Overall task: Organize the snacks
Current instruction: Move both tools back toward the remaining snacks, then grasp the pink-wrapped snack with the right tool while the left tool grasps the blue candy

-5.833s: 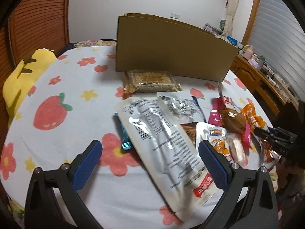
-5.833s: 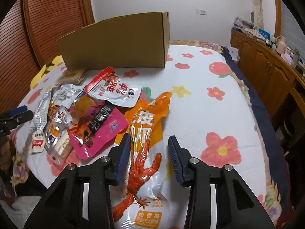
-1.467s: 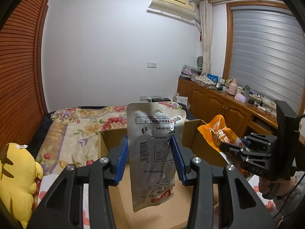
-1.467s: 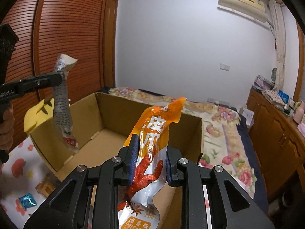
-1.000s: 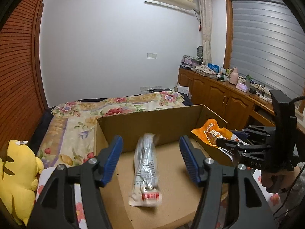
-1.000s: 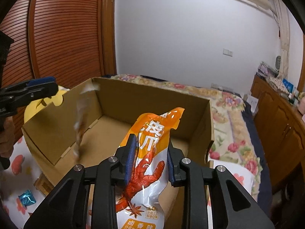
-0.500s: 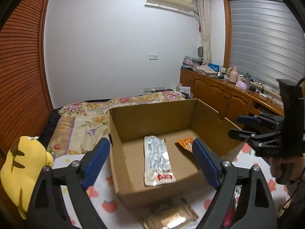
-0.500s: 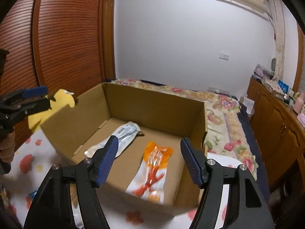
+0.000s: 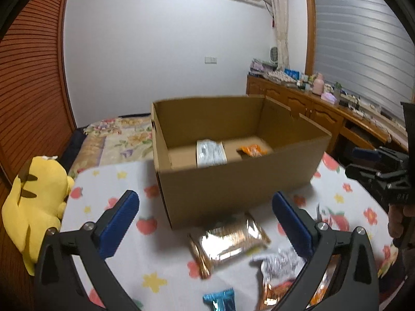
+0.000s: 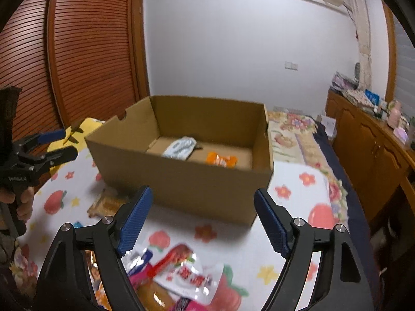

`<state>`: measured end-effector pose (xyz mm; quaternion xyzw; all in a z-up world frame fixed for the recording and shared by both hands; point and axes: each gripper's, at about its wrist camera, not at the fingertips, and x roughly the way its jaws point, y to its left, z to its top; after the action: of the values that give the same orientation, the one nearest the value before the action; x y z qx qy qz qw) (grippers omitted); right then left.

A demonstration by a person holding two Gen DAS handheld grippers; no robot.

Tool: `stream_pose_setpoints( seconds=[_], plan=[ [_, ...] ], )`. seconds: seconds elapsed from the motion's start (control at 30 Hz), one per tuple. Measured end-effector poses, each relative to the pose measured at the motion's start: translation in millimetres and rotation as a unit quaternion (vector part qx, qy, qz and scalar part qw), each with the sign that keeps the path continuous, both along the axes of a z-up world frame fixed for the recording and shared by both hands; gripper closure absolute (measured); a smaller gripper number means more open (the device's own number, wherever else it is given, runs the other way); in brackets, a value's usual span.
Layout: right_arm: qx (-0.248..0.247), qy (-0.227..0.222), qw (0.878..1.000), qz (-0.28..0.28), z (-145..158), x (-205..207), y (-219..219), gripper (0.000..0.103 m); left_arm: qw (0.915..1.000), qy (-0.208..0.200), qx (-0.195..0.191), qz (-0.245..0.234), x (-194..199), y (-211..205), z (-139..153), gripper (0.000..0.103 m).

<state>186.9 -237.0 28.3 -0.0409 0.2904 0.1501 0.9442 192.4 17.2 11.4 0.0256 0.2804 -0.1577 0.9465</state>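
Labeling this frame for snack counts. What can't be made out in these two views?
- Cardboard box: its near wall hides the front of the floor in both views, so the silver pouch and orange pouch show only in part.
- Pile of snacks: blurred, cut by the bottom edge and the right gripper; no count.
- Print on the gold packet: blurred.

The left gripper (image 9: 205, 217) and right gripper (image 10: 202, 217) have black frames, silver screws and ribbed blue finger pads (image 9: 118, 219); bare-skinned hands grip their handles.
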Motion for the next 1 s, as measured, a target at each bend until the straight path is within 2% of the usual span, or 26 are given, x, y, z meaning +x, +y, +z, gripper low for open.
stream_pose_setpoints(
  seconds=[0.1, 0.27, 0.7, 0.8, 1.0],
  plan=[
    [0.003, 0.010, 1.000, -0.008, -11, -9, -3, 0.021, 0.9999, 0.013, 0.010, -0.004, -10, -2, -14, 0.000],
    [0.011, 0.025, 0.999, -0.017, -28, -18, -8, 0.021, 0.9991, 0.041, 0.003, -0.009, -24, 2, -35, 0.000],
    [0.021, 0.068, 0.997, -0.012, -66, -37, -5, 0.022, 0.9961, 0.089, -0.001, -0.002, -47, 13, -63, 0.002],
    [0.017, 0.079, 0.997, -0.002, -76, -44, -2, 0.027, 0.9949, 0.101, -0.001, -0.004, -52, 13, -71, 0.003],
    [0.023, 0.087, 0.995, 0.032, -86, -56, 5, 0.050, 0.9928, 0.119, 0.007, -0.010, -57, 9, -82, 0.008]
  ],
)
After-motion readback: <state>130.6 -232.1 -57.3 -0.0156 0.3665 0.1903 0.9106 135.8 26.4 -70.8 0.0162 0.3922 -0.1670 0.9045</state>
